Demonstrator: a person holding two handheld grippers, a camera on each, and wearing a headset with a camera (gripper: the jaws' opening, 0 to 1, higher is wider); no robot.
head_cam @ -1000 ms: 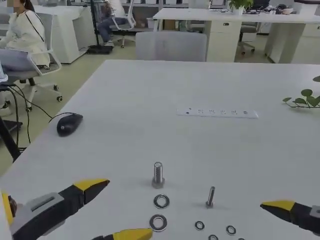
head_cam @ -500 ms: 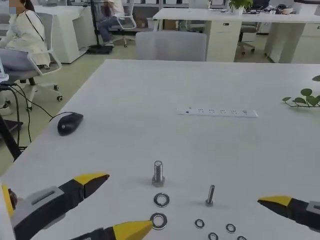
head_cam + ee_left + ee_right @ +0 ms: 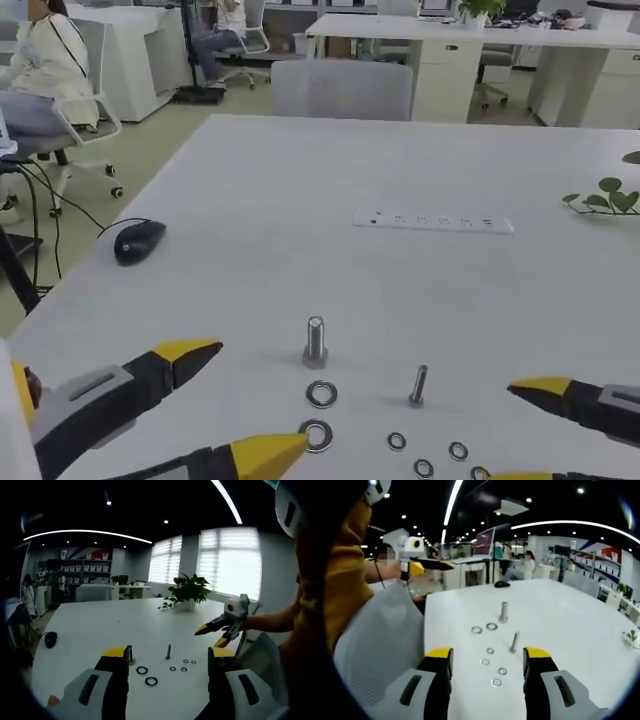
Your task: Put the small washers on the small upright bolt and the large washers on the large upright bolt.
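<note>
**Work surface.** White table (image 3: 300, 200), holding all items loose and directly on its top.

**Large upright bolt** (image 3: 315, 342). Stands head down, thread up, near the table's front edge and left of centre in the head view. Its shaft is bare.

**Small upright bolt** (image 3: 418, 385). Stands upright to the right of the large one, well apart from it and slightly nearer the person. Its shaft is bare.

**Large washers** (image 3: 321, 394). Two, lying flat. One is just in front of the large bolt. The second (image 3: 316, 435) is nearer the person, close to the yellow tip of the left gripper's lower jaw.

**Small washers** (image 3: 397, 441). Four, lying flat in a loose cluster in front of the small bolt, none touching another. None is on a bolt.

**Left gripper** (image 3: 228, 403). Enters from the lower left of the head view above the table. Its jaws are spread wide and released, grasping nothing. Its own view frames both bolts and all the washers between the jaws.

**Right gripper** (image 3: 530, 432). Enters from the lower right, to the right of the small washers. Its jaws are parted and empty.

**Other items.**
- A black mouse (image 3: 139, 241) lies at the table's left side.
- A white power strip (image 3: 433, 223) lies across the middle.
- Plant leaves (image 3: 605, 197) show at the right edge.
- A grey chair (image 3: 342, 90) stands at the far side.
</note>
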